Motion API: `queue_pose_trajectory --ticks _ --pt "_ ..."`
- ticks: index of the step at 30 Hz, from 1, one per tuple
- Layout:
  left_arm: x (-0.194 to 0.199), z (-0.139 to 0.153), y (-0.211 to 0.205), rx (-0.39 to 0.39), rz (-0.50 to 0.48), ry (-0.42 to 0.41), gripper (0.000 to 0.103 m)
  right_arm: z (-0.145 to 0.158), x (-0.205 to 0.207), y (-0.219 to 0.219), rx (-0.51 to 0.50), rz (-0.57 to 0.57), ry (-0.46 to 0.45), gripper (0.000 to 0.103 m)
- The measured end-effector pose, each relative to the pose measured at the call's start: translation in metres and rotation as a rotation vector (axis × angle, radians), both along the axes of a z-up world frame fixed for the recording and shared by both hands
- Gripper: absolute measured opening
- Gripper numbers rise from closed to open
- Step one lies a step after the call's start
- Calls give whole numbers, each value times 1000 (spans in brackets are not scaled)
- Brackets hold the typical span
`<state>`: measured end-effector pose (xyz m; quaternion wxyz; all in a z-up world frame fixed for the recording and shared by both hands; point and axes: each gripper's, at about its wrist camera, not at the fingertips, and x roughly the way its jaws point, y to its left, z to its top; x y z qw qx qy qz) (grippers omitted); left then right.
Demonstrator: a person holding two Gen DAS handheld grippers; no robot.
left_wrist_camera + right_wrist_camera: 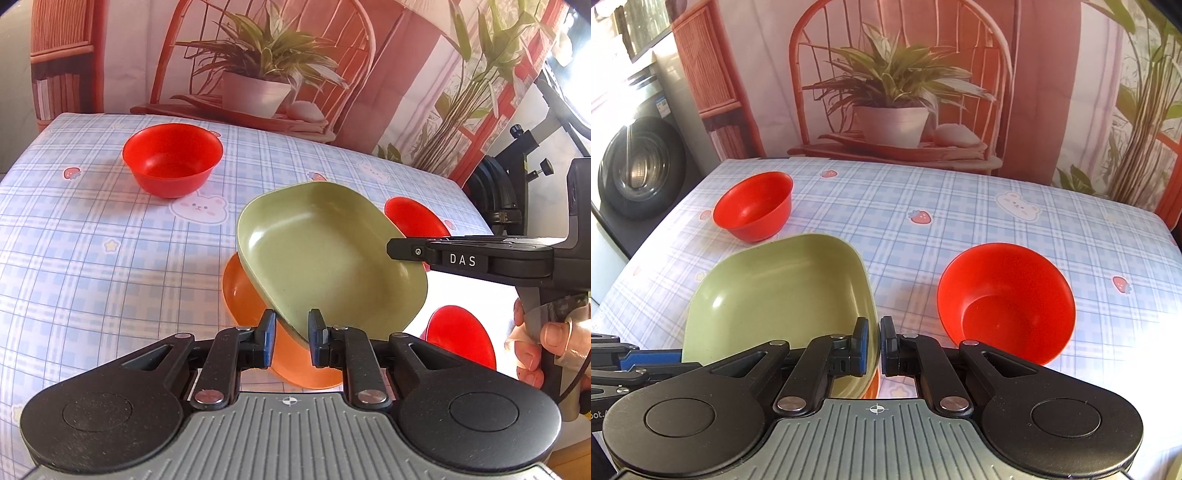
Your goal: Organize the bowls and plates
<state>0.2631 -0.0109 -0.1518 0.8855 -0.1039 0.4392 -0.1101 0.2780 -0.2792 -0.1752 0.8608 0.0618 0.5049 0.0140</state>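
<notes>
A green squarish plate (325,251) is held tilted above an orange plate (251,302) on the checked tablecloth. My right gripper (873,345) is shut on the green plate's (779,295) right rim; it shows from the side in the left wrist view (406,251). My left gripper (291,338) stands at the green plate's near rim with its jaws a little apart and the rim between them. A red bowl (173,158) sits far left, also in the right wrist view (753,205). A second red bowl (1006,301) sits at the right.
The table (960,206) carries a blue checked cloth with strawberry and bear prints. A printed backdrop with a chair and plants hangs behind. A washing machine (639,170) stands at the left. Another red bowl (461,336) shows near the right table edge, by the hand.
</notes>
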Motion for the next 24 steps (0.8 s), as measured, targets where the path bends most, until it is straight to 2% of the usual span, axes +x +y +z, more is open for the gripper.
queue_pose_trajectory --ticks 13,24 --pt "-2 -13 -3 17 6 37 20 -22 -7 7 -24 3 38 6" --pt "-2 -19 -1 18 14 56 20 -27 -8 11 -33 2 45 6"
